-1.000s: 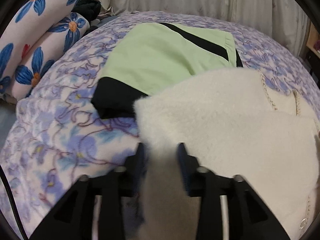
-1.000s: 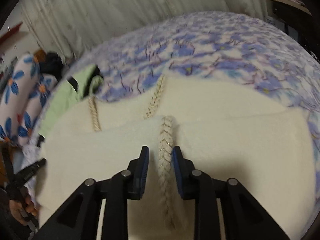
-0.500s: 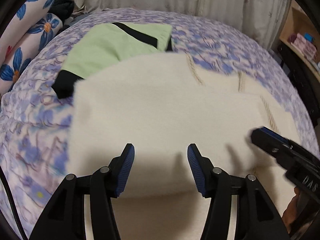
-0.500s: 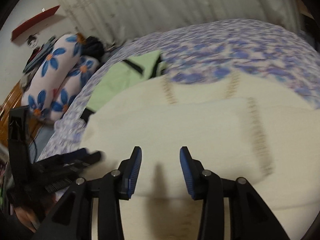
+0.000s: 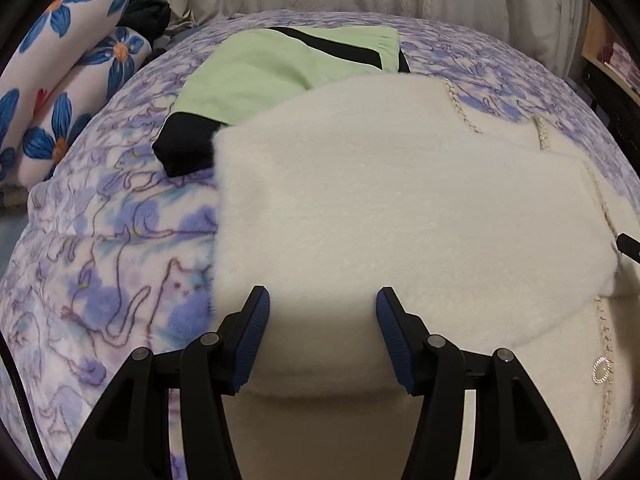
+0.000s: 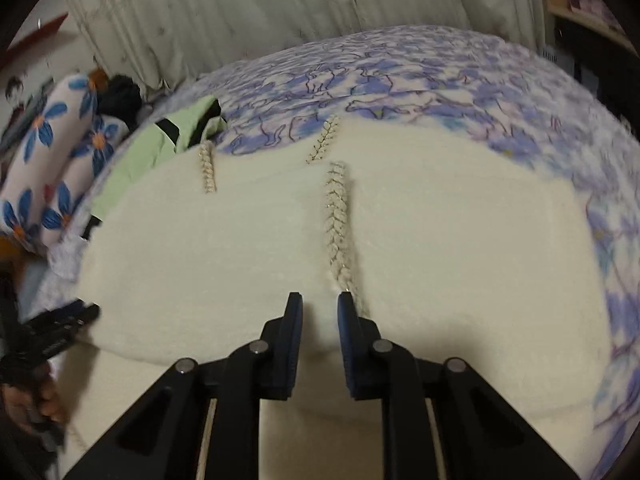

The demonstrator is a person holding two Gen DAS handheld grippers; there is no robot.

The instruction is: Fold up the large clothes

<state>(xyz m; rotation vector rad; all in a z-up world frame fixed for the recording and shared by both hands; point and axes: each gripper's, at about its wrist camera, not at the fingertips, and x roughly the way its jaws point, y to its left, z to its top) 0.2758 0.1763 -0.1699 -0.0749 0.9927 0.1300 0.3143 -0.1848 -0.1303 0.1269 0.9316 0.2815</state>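
Left wrist view: left gripper [image 5: 322,332] spread wide over the folded cream sweater [image 5: 400,208] on the floral blanket [image 5: 100,272] – nothing pinched. Right gripper [image 6: 319,320] has just been closing, jaws narrow, a fold of sweater between them beside the braided trim [image 6: 338,216] – grip uncertain

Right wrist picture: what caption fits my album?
Right tongs nearly closed over a fluffy cream sweater on a flowery bed.
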